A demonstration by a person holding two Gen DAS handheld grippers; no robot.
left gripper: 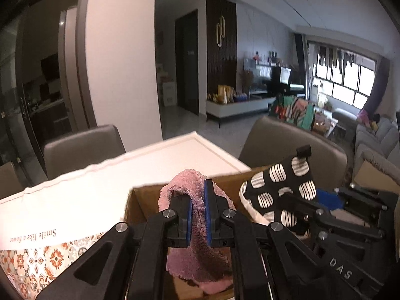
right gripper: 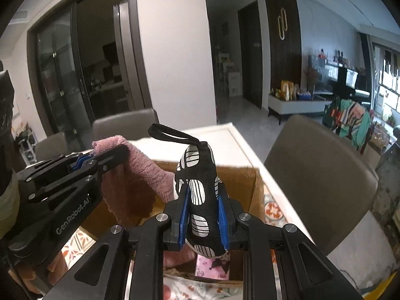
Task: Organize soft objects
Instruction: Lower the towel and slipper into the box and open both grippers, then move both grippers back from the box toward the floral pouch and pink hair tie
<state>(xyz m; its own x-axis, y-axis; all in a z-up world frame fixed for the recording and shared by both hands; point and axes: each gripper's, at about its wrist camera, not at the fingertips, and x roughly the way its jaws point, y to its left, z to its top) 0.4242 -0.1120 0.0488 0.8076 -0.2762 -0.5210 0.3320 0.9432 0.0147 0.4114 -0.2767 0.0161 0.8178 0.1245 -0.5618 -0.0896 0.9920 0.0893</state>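
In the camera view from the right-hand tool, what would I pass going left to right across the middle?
Left gripper → pink towel → black-and-white patterned pouch, held in the right gripper → cardboard box wall → brown chair back.

"Smile like a flower" runs in dark serif letters, upside down from the left wrist view, on the white part of the patterned cloth (left gripper: 57, 200) that covers the counter. The black body of the right claw (left gripper: 322, 207) bears pale letters "DAS". In the right wrist view, the left claw (right gripper: 117, 153) carries "GenRobot.AI" along its black side.
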